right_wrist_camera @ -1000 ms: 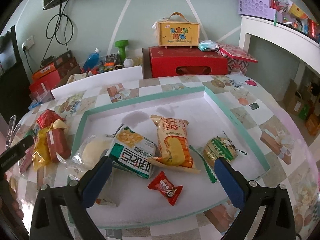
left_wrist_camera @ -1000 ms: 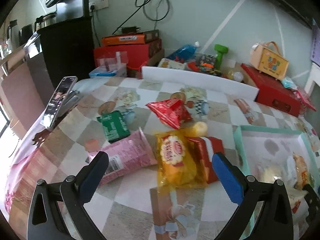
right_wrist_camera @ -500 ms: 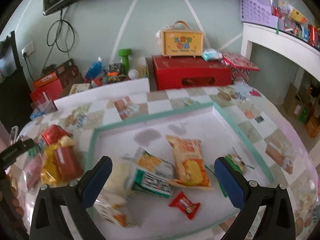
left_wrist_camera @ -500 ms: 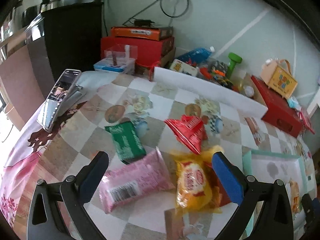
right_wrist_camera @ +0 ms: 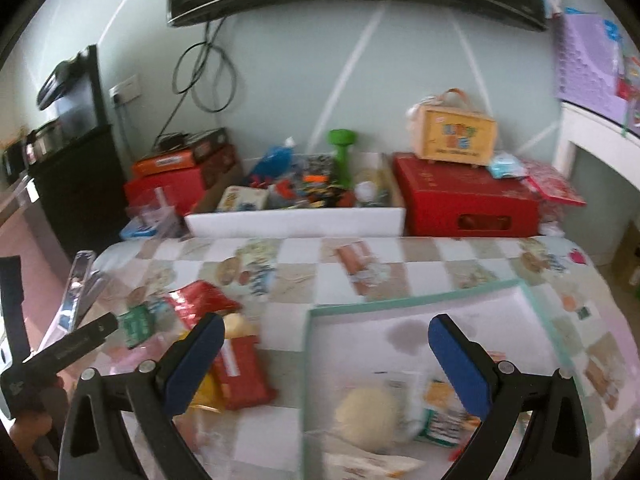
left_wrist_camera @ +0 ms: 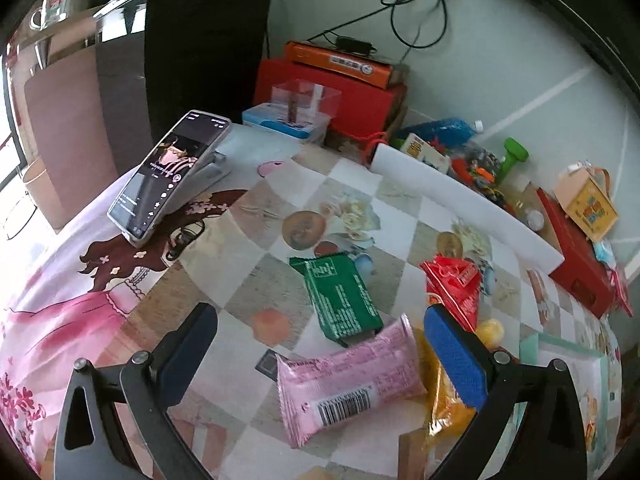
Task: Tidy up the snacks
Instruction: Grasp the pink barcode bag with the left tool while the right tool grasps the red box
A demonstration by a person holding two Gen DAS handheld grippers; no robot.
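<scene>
The pink snack pack (left_wrist_camera: 347, 385) lies flat on the table between the spread, empty fingers of the left gripper (left_wrist_camera: 320, 354), nearer its right finger. Just ahead sits the green packet (left_wrist_camera: 340, 297); the red bag (left_wrist_camera: 454, 285) and yellow bag (left_wrist_camera: 448, 396) crowd the right finger. Bare tablecloth (left_wrist_camera: 224, 248) lies open ahead-left, up to the propped phone (left_wrist_camera: 170, 172). The right gripper (right_wrist_camera: 322, 362), also spread and empty, straddles the tray's (right_wrist_camera: 400, 309) left rim, with the red wafer pack (right_wrist_camera: 240, 372) by its left finger. Since a second ago the left gripper has swung leftward off the yellow bag, and the right view has drifted left, off the tray's middle.
</scene>
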